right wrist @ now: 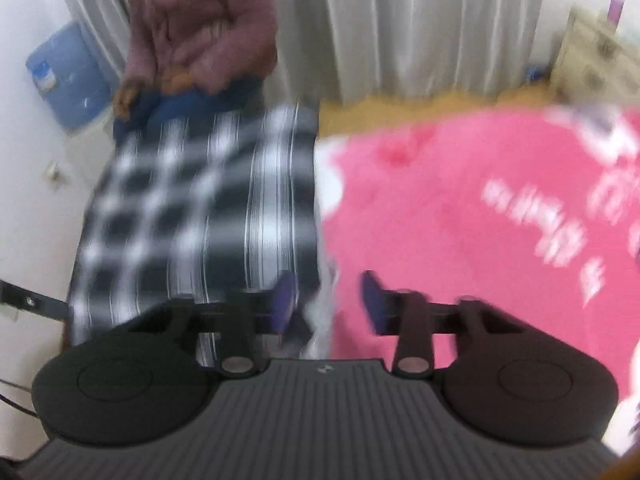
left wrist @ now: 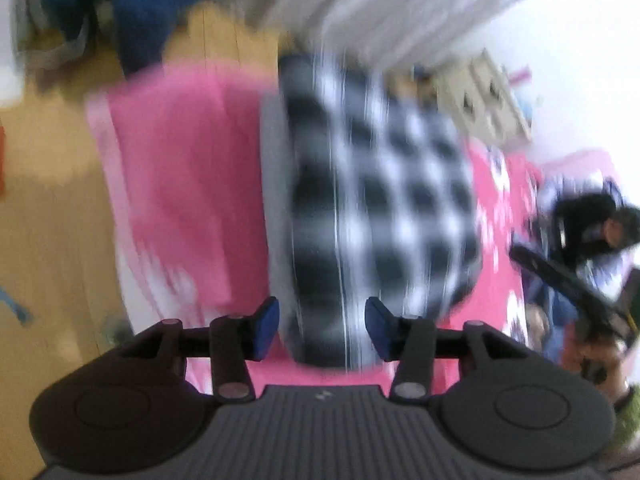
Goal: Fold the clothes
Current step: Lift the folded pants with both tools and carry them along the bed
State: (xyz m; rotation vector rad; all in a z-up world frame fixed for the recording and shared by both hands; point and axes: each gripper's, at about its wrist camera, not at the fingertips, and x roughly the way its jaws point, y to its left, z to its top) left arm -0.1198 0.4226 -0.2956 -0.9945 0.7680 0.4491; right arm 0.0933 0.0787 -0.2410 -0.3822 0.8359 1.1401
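A black-and-white checked garment point(left wrist: 380, 184) lies folded into a thick bundle on a pink blanket point(left wrist: 180, 168). My left gripper point(left wrist: 322, 328) hangs over its near end, blue pads apart, the cloth showing in the gap with no pad pressing it. In the right wrist view the same checked garment point(right wrist: 192, 216) lies to the left on the pink blanket point(right wrist: 460, 208). My right gripper point(right wrist: 329, 302) is over its right edge, which runs up between the parted blue fingers. Both views are blurred.
A person in a pink jacket point(right wrist: 200, 32) stands beyond the garment, near a blue water jug point(right wrist: 64, 76). Grey curtains point(right wrist: 420, 20) and a pale dresser point(right wrist: 596, 52) line the far wall. Wooden floor point(left wrist: 52, 220) borders the blanket. A hand holds a dark device point(left wrist: 568, 280) at the right.
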